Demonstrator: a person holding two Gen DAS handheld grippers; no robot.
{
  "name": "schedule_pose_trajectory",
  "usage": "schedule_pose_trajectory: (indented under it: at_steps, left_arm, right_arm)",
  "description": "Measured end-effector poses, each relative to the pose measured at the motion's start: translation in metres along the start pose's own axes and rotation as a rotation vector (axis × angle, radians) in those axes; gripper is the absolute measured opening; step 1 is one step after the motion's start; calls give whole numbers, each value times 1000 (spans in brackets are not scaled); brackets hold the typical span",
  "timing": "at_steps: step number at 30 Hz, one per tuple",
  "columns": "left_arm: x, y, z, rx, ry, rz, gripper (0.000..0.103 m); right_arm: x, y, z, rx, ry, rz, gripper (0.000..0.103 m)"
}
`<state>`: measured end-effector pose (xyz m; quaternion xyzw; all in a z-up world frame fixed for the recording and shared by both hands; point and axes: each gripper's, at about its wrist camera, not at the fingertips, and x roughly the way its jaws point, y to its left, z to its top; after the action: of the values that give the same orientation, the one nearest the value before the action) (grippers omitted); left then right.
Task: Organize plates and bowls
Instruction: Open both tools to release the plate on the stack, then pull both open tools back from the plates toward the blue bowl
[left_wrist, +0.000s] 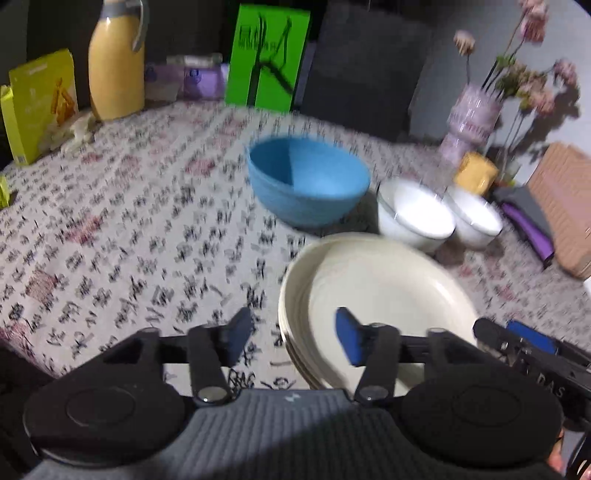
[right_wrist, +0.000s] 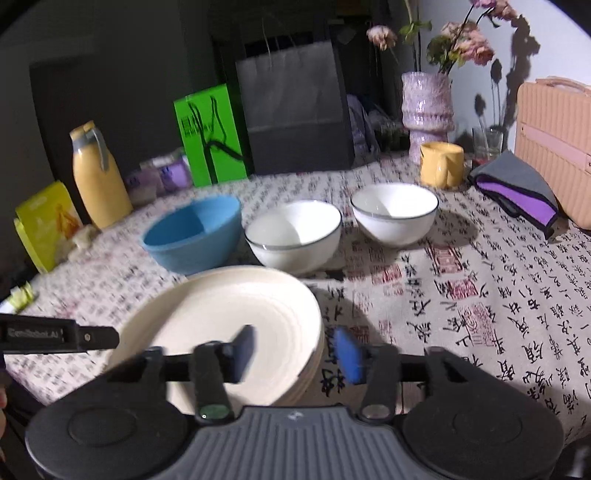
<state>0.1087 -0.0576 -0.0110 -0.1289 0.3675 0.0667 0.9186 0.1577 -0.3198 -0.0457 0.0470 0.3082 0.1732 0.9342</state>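
Note:
A stack of cream plates (left_wrist: 388, 291) (right_wrist: 221, 317) lies on the patterned tablecloth. My left gripper (left_wrist: 293, 338) stands open with the stack's left rim between its blue pads, which do not press on it. My right gripper (right_wrist: 295, 349) is open too, astride the stack's right rim. Each gripper shows at the edge of the other's view. Behind the plates stand a blue bowl (left_wrist: 306, 181) (right_wrist: 192, 232) and two white bowls with dark rims (right_wrist: 295, 232) (right_wrist: 395, 214), all upright and apart from one another.
A yellow mug (right_wrist: 441, 164), a lilac vase with flowers (right_wrist: 426, 107), a folded grey-purple cloth (right_wrist: 517, 188) and a pink case (right_wrist: 557, 147) are at the back right. A black paper bag (right_wrist: 295, 110), a green bag (right_wrist: 210, 136), an orange bottle (right_wrist: 96, 177) and a yellow box (right_wrist: 46, 225) line the back left.

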Motion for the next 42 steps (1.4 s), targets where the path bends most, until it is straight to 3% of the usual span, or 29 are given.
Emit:
schedule_pose_trajectory:
  at_steps: [1,2,3,4,6,13,24,34,42]
  left_arm:
    - [-7,4,0,-4,-25,-8,69]
    - [-13,9,-1,-11,-49,-17,81]
    - [-19,13,-2,-18,-75,-28,86]
    - [-24,17,-3,-22,-100,-38,87]
    - [-32,27,-6,-35,-136,-61,103]
    - [-53,53,-19,-83,-228,-111,103]
    - [-51,77,-39,-43,-268,-146,103]
    - [-31,89,-41,-17,-251,-176,103]
    - [-23,95,-27,23,-244,-176,103]
  right_arm:
    - [-5,0,0,4,-15,16,80]
    - [-9,0,-1,7,-29,32,86]
    - [-13,1,-2,9,-42,47,95]
    - [-17,1,-3,12,-53,61,99]
    - [-23,4,-6,16,-70,85,103]
    - [-38,20,-17,-8,-109,133,103]
    - [-43,16,-33,32,-159,153,103]
    - [-43,13,-34,38,-194,145,103]
    - [-33,13,-21,42,-175,103,103]
